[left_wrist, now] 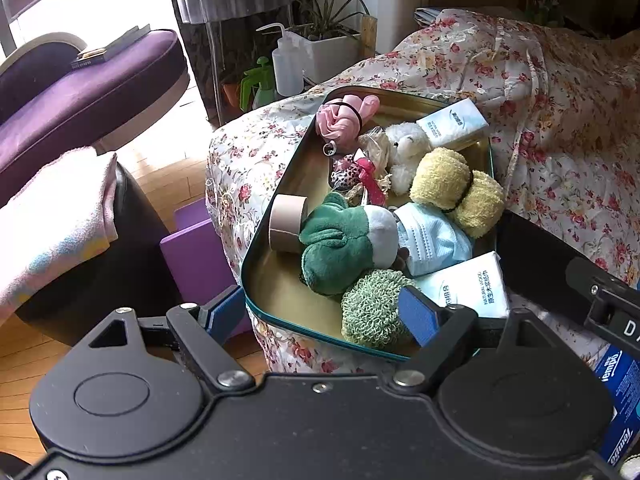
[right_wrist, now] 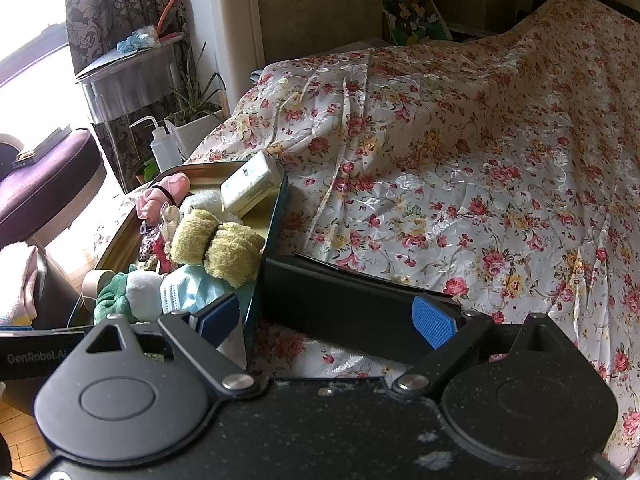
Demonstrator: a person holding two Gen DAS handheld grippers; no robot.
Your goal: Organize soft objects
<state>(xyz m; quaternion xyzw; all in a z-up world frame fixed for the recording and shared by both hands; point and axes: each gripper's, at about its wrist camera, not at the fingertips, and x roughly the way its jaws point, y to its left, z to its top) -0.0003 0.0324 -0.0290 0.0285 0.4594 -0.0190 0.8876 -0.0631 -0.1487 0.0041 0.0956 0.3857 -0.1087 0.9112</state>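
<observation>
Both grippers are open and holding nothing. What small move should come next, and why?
Probably ease the left gripper down onto the green knitted scrubber: it lies nearest in the tin tray, already about between the open jaws, with nothing on top.

The open right gripper (right_wrist: 327, 316) hovers over a flat black tray (right_wrist: 340, 300) beside a teal-rimmed tin (right_wrist: 276, 216) of soft toys on a floral bedspread (right_wrist: 460, 160).

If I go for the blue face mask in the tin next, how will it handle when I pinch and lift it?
The face mask looks thin and pleated, so it will probably go floppy and hang from the pinch. It likely weighs almost nothing. It lies against the green plush toy and the yellow towel roll, so a lift may nudge them.
</observation>
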